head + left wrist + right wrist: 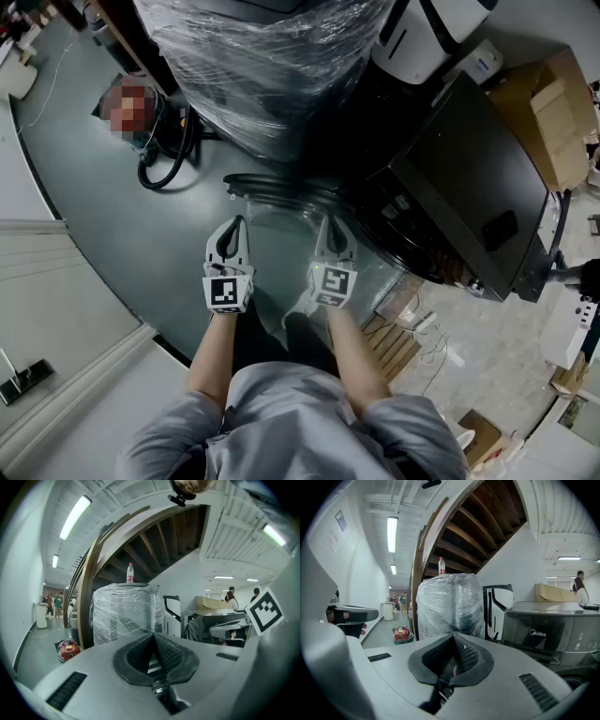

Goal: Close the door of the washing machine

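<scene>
The dark grey washing machine (469, 187) stands at the right of the head view, and its front panel (543, 630) fills the right of the right gripper view. A dark round rim with a clear pane, which looks like its open door (281, 186), juts out to the left just ahead of both grippers. My left gripper (240, 221) (153, 634) is shut and holds nothing. My right gripper (330, 221) (453, 635) is beside it, also shut and empty. Both point nearly level toward the door, a little short of it.
A tall load wrapped in clear film (272, 66) (124, 613) (447, 604), with a bottle (441, 566) on top, stands behind the door. A red vacuum (68, 649) and black hose (169, 159) lie at the left. A white appliance (422, 37) and cardboard box (548, 112) flank the machine.
</scene>
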### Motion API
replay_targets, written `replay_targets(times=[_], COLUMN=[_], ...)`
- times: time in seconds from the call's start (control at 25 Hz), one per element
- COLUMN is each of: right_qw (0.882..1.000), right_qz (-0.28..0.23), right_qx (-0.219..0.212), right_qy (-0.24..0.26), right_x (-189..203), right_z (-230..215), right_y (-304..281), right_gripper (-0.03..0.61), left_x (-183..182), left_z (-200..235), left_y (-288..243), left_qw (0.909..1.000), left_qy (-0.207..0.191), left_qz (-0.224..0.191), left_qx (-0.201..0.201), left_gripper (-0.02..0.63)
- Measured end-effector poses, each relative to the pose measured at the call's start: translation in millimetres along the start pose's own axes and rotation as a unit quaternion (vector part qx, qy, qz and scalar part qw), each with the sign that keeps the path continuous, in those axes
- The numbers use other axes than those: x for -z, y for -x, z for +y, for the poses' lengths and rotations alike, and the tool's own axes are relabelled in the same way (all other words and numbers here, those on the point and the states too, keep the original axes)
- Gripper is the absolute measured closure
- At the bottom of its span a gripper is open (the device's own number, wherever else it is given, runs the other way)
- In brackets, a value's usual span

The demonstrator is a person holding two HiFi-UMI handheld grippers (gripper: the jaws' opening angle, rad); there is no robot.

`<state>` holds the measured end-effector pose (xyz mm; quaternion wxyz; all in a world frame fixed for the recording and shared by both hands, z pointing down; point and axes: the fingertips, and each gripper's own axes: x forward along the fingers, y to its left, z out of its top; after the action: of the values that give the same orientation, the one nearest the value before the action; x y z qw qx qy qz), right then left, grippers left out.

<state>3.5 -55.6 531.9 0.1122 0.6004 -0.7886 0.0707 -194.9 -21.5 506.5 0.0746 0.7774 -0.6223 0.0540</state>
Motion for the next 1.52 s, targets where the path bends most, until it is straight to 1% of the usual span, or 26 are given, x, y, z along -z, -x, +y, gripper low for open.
replay_targets(times=[0.64, 0.8, 0.92, 1.0, 1.12, 1.2, 1.32, 1.52], right_qw=[1.000, 0.999, 0.999, 0.998, 0.996, 0.995, 0.993, 0.990], right_qz=[0.013, 0.026, 0.039, 0.047, 0.065, 0.077, 0.092, 0.110], right_qx=[-0.008, -0.020, -0.027, -0.035, -0.045, -0.053, -0.060, -0.065], right_qy=[0.001, 0.002, 0.011, 0.020, 0.032, 0.039, 0.050, 0.055], right_x=[6, 10, 14, 19, 25, 30, 37, 43], right_z=[2, 3, 6, 11, 19, 25, 32, 40], right_y=[-19, -33, -44, -53, -67, -77, -89, -104], right_gripper=[0.578, 0.577, 0.550, 0.500, 0.496, 0.480, 0.479, 0.462], left_x=[7, 5, 7, 8, 8, 9, 10, 11], left_z=[3, 1, 1, 2, 4, 7, 10, 15], left_y=[0, 2, 5, 7, 9, 10, 13, 16], left_qw=[1.0000, 1.0000, 1.0000, 1.0000, 1.0000, 0.9999, 0.9999, 0.9998], left_qy=[-0.001, 0.001, 0.002, 0.002, 0.002, 0.001, 0.000, 0.005], left_qz=[0.003, 0.005, 0.008, 0.008, 0.008, 0.010, 0.012, 0.014], left_qx=[-0.007, -0.004, -0.004, -0.004, -0.004, -0.005, -0.007, -0.010], left_gripper=[0.614, 0.614, 0.614, 0.614, 0.614, 0.614, 0.614, 0.614])
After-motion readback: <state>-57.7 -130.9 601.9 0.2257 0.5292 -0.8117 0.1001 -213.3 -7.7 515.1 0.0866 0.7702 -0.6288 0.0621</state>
